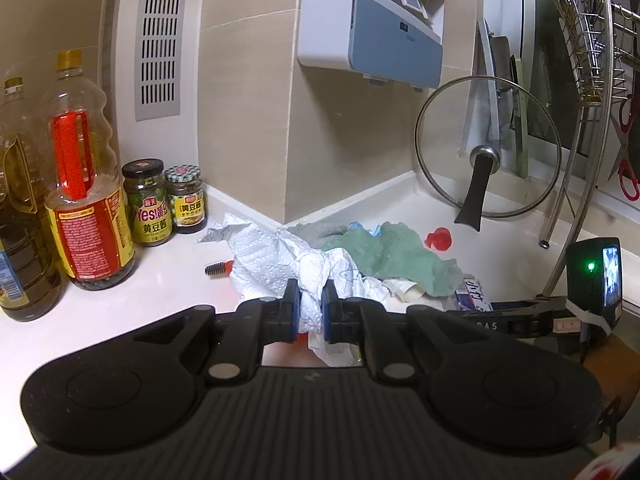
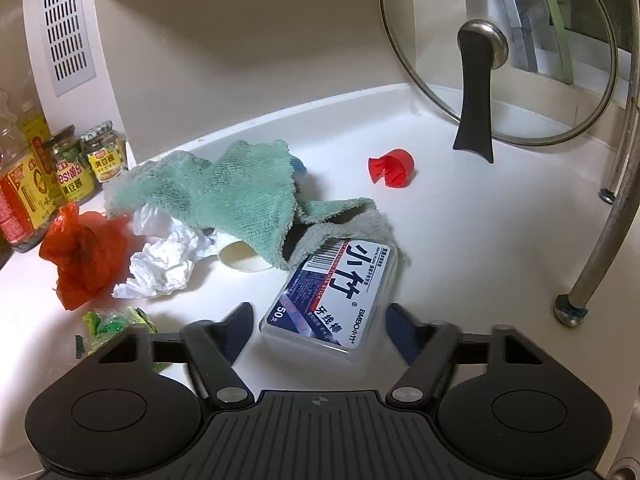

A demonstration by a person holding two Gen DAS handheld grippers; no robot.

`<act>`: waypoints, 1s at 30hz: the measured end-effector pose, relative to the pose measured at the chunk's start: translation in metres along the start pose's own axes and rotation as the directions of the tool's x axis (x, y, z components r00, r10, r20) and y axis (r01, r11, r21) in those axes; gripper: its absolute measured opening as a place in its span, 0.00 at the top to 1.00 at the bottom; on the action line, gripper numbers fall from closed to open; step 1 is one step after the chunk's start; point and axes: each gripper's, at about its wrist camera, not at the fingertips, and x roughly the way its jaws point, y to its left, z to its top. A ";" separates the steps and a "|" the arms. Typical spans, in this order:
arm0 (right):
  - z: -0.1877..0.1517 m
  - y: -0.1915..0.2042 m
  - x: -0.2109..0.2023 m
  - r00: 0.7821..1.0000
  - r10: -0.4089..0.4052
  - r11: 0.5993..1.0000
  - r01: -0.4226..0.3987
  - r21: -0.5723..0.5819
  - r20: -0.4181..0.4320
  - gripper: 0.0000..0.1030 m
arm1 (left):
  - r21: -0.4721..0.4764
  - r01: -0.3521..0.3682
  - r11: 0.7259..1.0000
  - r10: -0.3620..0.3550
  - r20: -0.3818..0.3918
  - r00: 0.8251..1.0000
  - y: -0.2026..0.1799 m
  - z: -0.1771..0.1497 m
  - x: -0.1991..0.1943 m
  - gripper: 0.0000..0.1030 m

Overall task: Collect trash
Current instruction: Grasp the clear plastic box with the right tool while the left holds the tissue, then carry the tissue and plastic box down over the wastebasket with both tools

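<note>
Our left tool (image 1: 310, 294) pinches the paper (image 1: 272, 264), our right tool (image 2: 318, 328) is spread around the box (image 2: 332, 300) on the counter (image 2: 460, 240), and we might snag the cloth (image 2: 224, 192) on top.

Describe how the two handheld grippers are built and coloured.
Both are matte black plastic. The left gripper and right gripper each have a ribbed base, two round housings, silver pivot pins and blue pads on black fingers. No sleeve or cable is clearly visible.
</note>
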 end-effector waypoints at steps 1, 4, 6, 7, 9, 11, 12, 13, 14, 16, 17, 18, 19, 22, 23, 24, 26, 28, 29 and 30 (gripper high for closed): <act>0.000 0.000 -0.001 1.000 0.003 1.000 -0.003 -0.001 0.001 0.37 | -0.002 0.003 1.000 -0.003 0.000 1.000 0.001 0.000 -0.001 0.91; -0.001 -0.001 -0.006 1.000 0.004 1.000 -0.004 -0.006 0.006 0.38 | -0.001 0.011 1.000 -0.011 -0.001 1.000 0.004 -0.002 -0.003 0.91; -0.002 -0.002 -0.012 1.000 0.014 1.000 -0.014 0.002 0.008 0.39 | 0.000 0.019 1.000 -0.019 -0.002 1.000 0.005 -0.004 -0.006 0.91; -0.003 -0.004 -0.015 1.000 0.020 1.000 -0.020 0.008 0.011 0.39 | 0.000 0.024 1.000 -0.024 -0.005 1.000 0.006 -0.004 -0.007 0.91; -0.004 -0.004 -0.023 0.999 0.033 0.999 -0.033 0.013 0.018 0.39 | 0.000 0.032 0.999 -0.032 -0.014 0.999 0.007 -0.006 -0.008 0.91; -0.006 -0.006 -0.031 0.999 0.042 0.999 -0.043 0.026 0.023 0.39 | 0.000 0.041 0.999 -0.041 -0.022 0.999 0.008 -0.009 -0.009 0.91; -0.007 -0.007 -0.035 0.999 0.048 0.998 -0.048 0.035 0.025 0.39 | 0.000 0.045 0.999 -0.045 -0.024 0.999 0.008 -0.010 -0.011 0.91; -0.008 -0.008 -0.040 0.998 0.052 0.998 -0.053 0.047 0.030 0.39 | 0.001 0.051 0.999 -0.051 -0.026 0.998 0.009 -0.012 -0.012 0.91; -0.009 -0.008 -0.045 0.998 0.051 0.997 -0.053 0.054 0.036 0.40 | 0.001 0.056 0.998 -0.056 -0.028 0.998 0.010 -0.013 -0.014 0.91; -0.012 -0.009 -0.057 0.997 0.053 0.996 -0.056 0.066 0.052 0.40 | 0.001 0.068 0.998 -0.068 -0.032 0.997 0.012 -0.016 -0.018 0.91; -0.014 -0.009 -0.063 0.997 0.057 0.995 -0.061 0.074 0.059 0.40 | 0.002 0.074 0.997 -0.074 -0.034 0.997 0.013 -0.017 -0.020 0.91; -0.015 -0.009 -0.069 0.996 0.058 0.995 -0.064 0.083 0.064 0.40 | 0.002 0.082 0.997 -0.081 -0.036 0.996 0.014 -0.019 -0.023 0.91; -0.016 -0.008 -0.076 0.996 0.060 0.994 -0.066 0.089 0.069 0.40 | 0.000 0.090 0.996 -0.090 -0.040 0.995 0.015 -0.021 -0.025 0.91; -0.022 -0.004 -0.095 0.994 0.065 0.992 -0.074 0.102 0.087 0.40 | -0.007 0.120 0.993 -0.121 -0.049 0.992 0.017 -0.026 -0.033 0.91; -0.024 -0.001 -0.103 0.994 0.066 0.992 -0.076 0.106 0.093 0.40 | -0.005 0.127 0.992 -0.127 -0.049 0.991 0.018 -0.028 -0.037 0.91; -0.026 0.001 -0.110 0.993 0.067 0.991 -0.078 0.111 0.099 0.40 | -0.002 0.135 0.991 -0.135 -0.049 0.990 0.018 -0.030 -0.041 0.91; -0.031 0.008 -0.125 0.991 0.070 0.990 -0.083 0.117 0.110 0.40 | 0.001 0.155 0.988 -0.155 -0.052 0.987 0.020 -0.034 -0.048 0.91; -0.036 0.017 -0.138 0.990 0.073 0.989 -0.087 0.119 0.119 0.40 | 0.008 0.173 0.985 -0.173 -0.054 0.984 0.022 -0.037 -0.056 0.91; -0.040 0.021 -0.145 0.990 0.076 0.988 -0.091 0.121 0.123 0.40 | 0.010 0.183 0.983 -0.182 -0.055 0.982 0.023 -0.039 -0.060 0.91; -0.042 0.026 -0.151 0.989 0.080 0.987 -0.096 0.126 0.126 0.40 | 0.012 0.193 0.981 -0.192 -0.057 0.980 0.025 -0.042 -0.065 0.91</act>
